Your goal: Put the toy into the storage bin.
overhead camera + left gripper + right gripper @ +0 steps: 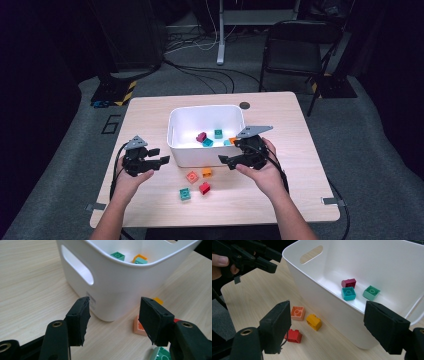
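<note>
Though near, yellow brick [314,322] outside right gripper [337,325] open jaws.

The right gripper [325,326] stands with jaws wide apart and empty over the near wall of the white plastic bin [332,305]. Just outside that wall, a salmon-pink brick [298,313], a yellow brick [314,322] and a red brick [294,336] lie on the light wooden table [262,297].

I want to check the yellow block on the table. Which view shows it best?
The right gripper view: the yellow block lies whole and close beside the white bin. The high view shows it small; the left gripper view shows a corner behind a jaw.
</note>
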Available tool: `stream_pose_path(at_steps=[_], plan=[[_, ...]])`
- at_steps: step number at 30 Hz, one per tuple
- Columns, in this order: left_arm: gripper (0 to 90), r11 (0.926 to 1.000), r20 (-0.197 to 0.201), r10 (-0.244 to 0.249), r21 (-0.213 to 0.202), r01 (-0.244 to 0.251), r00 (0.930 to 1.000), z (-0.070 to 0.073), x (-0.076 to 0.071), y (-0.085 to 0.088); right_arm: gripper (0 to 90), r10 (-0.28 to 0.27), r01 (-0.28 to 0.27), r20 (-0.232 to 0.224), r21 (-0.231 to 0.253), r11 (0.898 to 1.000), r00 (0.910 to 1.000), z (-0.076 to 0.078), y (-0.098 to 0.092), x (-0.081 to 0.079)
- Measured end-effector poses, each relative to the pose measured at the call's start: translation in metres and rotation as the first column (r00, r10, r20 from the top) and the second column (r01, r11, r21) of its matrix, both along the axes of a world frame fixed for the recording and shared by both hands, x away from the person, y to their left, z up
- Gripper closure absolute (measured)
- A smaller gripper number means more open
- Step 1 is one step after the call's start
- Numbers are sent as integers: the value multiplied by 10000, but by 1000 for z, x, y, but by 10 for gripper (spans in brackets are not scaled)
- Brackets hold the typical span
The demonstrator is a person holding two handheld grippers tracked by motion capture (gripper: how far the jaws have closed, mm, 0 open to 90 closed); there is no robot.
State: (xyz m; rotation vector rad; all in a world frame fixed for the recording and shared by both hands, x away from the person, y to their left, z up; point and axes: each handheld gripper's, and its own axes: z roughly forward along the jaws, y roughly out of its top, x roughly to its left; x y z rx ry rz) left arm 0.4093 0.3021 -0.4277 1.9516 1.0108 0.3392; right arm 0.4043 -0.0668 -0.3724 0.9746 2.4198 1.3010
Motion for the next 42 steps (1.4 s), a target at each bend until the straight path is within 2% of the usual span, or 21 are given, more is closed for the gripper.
stream_pose_path(at_steps=[4,7,10,14,19,22,25,27,29,32,34,35,37,38,41,42], plan=[[383,9989,-55,-308,-351,306,9995,4,-3,-5,212,-43,44,78,-91,9999,10000,0,-2,-1],[376,9981,-78,-513,-351,510,9987,5,-7,-8,212,-70,73,204,-171,9998,9998,2,-2,-4],[370,9958,101,-909,-107,910,9958,4,-16,-17,212,-69,75,368,-143,9999,9993,6,-4,-7],[373,9917,87,-1255,275,1252,9921,-3,-23,-26,214,-156,156,506,19,9999,9986,11,-7,-11],[391,9883,-70,-1475,392,1477,9890,-12,-30,-32,215,-235,231,544,94,9997,9982,12,-10,-12],[451,9854,-47,-1625,511,1625,9867,-17,-35,-34,215,-245,242,552,74,9997,9982,13,-11,-12],[482,9828,-137,-1793,427,1797,9837,-20,-36,-35,216,-257,252,572,97,9996,9980,13,-12,-13],[489,9776,-251,-2082,263,2089,9778,-24,-38,-34,217,-285,280,580,92,9996,9979,13,-13,-13],[488,9761,-301,-2146,278,2154,9762,-26,-39,-35,217,-293,289,566,69,9996,9980,12,-13,-13],[486,9691,-333,-2443,264,2452,9691,-35,-42,-38,218,-321,318,533,69,9995,9981,12,-14,-12],[486,9678,-332,-2495,265,2504,9678,-37,-43,-39,218,-346,343,511,67,9994,9981,12,-14,-12],[488,9634,-413,-2648,315,2661,9634,-42,-44,-41,218,-344,340,528,81,9994,9980,12,-14,-12],[491,9628,-486,-2684,192,2696,9621,-48,-45,-43,219,-343,339,536,81,9994,9980,12,-14,-12],[492,9600,-505,-2766,298,2783,9597,-49,-44,-43,219,-358,354,536,82,9993,9979,12,-15,-12],[491,9607,-483,-2753,240,2766,9601,-53,-44,-44,218,-385,379,536,120,9992,9978,12,-16,-11],[489,9559,-522,-2916,208,2930,9551,-55,-43,-44,219,-407,402,533,108,9991,9977,12,-17,-11]])
